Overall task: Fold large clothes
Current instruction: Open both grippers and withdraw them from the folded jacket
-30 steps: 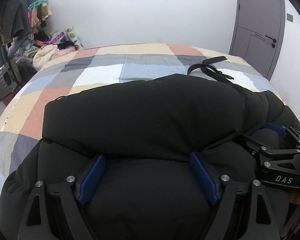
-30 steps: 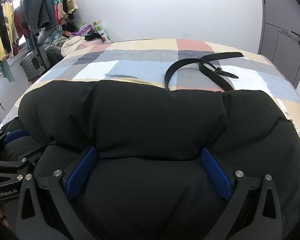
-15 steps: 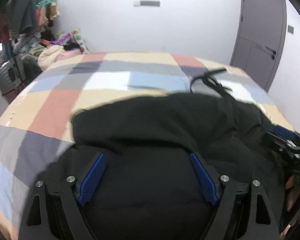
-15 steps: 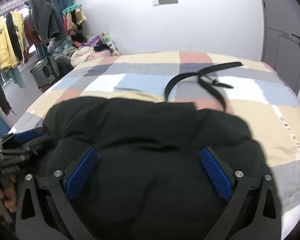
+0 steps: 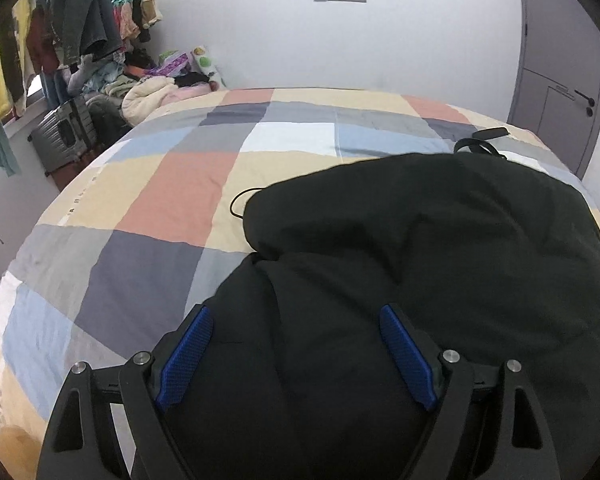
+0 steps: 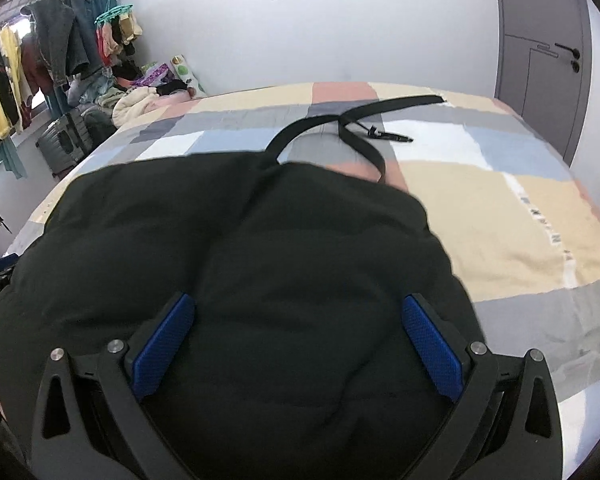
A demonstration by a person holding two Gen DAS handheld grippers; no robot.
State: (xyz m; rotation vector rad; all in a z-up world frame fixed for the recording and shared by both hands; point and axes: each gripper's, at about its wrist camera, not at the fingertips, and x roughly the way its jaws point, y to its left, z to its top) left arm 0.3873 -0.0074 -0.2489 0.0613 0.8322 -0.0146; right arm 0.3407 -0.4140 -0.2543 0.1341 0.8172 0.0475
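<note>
One bulky black padded coat (image 5: 440,240) lies bunched on the checked bed (image 5: 180,184); I judge it soft, puffy and springy, best gripped at a seamed edge. My left tongs (image 5: 296,360) and right tongs (image 6: 296,344) both stand apart, straddling its matte fabric, a stiff black belt (image 6: 360,120) lying beyond.

A matt, puffy black cloth jacket (image 5: 440,264) is seen on the checked woven bedcover (image 5: 172,200), beside a smooth belt (image 6: 352,128).

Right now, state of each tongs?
Left tongs: jaws wide apart, black coat bulging between them.
Right tongs: same, jaws spread around the coat.
</note>
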